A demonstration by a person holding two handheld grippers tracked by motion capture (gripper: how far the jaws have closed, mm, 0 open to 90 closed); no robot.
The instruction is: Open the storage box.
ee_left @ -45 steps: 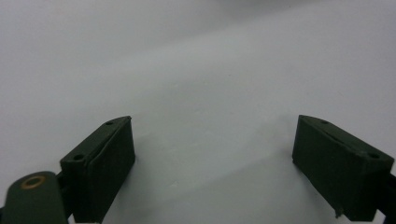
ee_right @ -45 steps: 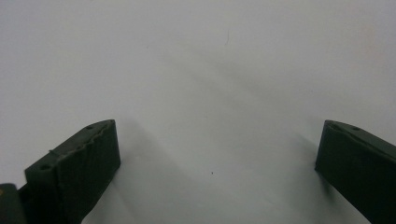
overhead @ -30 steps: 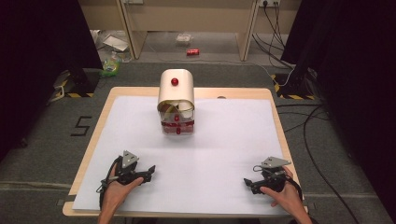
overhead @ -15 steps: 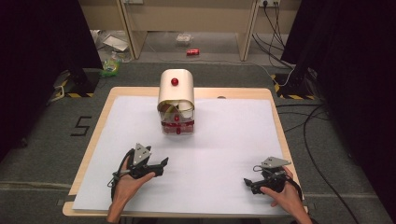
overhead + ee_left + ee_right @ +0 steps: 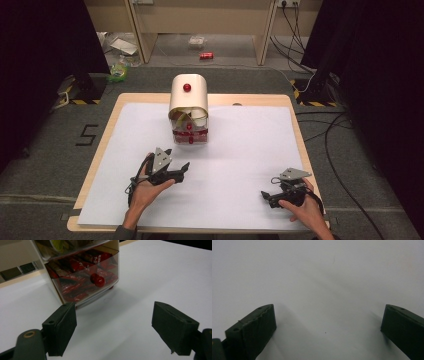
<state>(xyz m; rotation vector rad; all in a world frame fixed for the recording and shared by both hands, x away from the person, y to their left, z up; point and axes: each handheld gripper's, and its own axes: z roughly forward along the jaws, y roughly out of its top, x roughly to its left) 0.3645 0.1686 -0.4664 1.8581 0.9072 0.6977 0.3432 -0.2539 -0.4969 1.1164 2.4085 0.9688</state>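
Observation:
A small cream cabinet (image 5: 188, 107) with a rounded lid and a red knob stands at the back middle of the white table sheet (image 5: 240, 150). Its clear lower drawer (image 5: 85, 277) holds red wrapped snacks and has a red knob (image 5: 98, 281) on the front. My left gripper (image 5: 181, 170) is open, raised off the sheet and pointing at that drawer from a short way in front. Between its jaws in the left gripper view (image 5: 113, 332) lies bare sheet. My right gripper (image 5: 266, 196) rests open near the front right, its jaws (image 5: 328, 332) wide over bare sheet.
The wooden table edge (image 5: 112, 120) frames the sheet. Beyond the table are a wooden shelf unit (image 5: 200, 20), litter and a red can (image 5: 206, 55) on the floor, and cables (image 5: 330, 135) at the right. Dark curtains stand on both sides.
My left gripper has lifted and moved forward and to the right, toward the cabinet's drawer. The right gripper has stayed where it was.

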